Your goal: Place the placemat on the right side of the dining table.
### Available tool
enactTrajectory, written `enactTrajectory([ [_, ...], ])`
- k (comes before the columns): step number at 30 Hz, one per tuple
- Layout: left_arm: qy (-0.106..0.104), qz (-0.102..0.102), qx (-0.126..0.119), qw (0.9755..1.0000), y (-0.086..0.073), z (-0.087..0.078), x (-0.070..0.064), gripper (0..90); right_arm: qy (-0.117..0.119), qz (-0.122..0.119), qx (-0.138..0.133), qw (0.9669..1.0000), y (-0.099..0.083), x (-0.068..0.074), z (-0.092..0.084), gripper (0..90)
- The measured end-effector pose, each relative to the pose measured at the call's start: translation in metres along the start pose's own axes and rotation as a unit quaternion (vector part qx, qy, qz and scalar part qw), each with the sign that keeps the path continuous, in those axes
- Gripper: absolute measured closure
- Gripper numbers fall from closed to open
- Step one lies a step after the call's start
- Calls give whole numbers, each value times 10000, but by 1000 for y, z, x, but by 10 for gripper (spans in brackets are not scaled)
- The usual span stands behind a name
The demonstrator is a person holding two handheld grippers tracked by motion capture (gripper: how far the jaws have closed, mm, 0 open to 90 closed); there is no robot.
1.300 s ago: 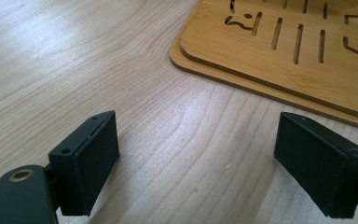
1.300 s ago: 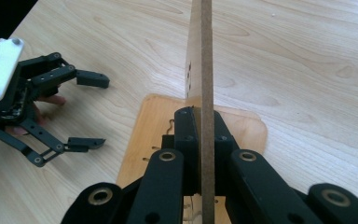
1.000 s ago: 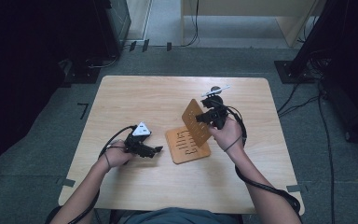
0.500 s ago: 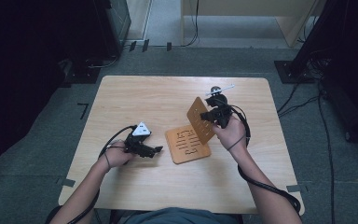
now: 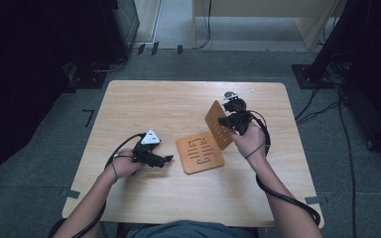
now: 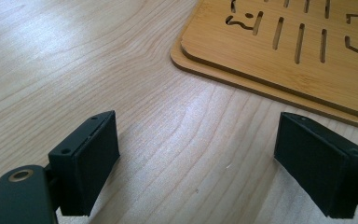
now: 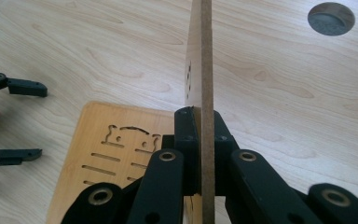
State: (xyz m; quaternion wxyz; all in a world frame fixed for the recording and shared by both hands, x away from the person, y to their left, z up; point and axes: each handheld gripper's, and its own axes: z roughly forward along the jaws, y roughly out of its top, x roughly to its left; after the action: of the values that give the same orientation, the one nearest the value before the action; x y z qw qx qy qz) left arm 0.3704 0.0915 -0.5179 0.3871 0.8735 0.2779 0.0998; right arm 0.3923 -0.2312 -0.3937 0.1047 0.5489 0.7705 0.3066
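Note:
A thin wooden board with cut slots stands on edge above the table, and my right gripper is shut on its near edge. The right gripper view looks straight along that board's edge, which is pinched between the pads of my right gripper. A matching slotted board lies flat at the table's middle. In the left gripper view it rests on a second board beneath it. My left gripper sits low to its left, open, with bare tabletop between its jaws.
The light wooden table has a round cable hole beyond the held board. Cables trail from both grippers over the near edge. Dark equipment stands and floor cables surround the table.
The right gripper has tipped the held board more upright and drawn it slightly right, away from the flat board. The left gripper has stayed put.

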Motion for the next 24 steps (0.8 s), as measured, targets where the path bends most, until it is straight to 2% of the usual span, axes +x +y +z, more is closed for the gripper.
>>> enactTrajectory([
  [12, 8, 1, 10, 10000, 0, 0, 0, 129, -276, -21, -61, 9996, 0, -9, -3, 875],
  [18, 9, 3, 10, 10000, 0, 0, 0, 129, -503, -78, -82, 9987, -1, -13, -5, 875],
  [24, 9, 4, 12, 10000, 0, 0, 0, 128, -538, -9, -94, 9985, -1, -19, -6, 875],
])
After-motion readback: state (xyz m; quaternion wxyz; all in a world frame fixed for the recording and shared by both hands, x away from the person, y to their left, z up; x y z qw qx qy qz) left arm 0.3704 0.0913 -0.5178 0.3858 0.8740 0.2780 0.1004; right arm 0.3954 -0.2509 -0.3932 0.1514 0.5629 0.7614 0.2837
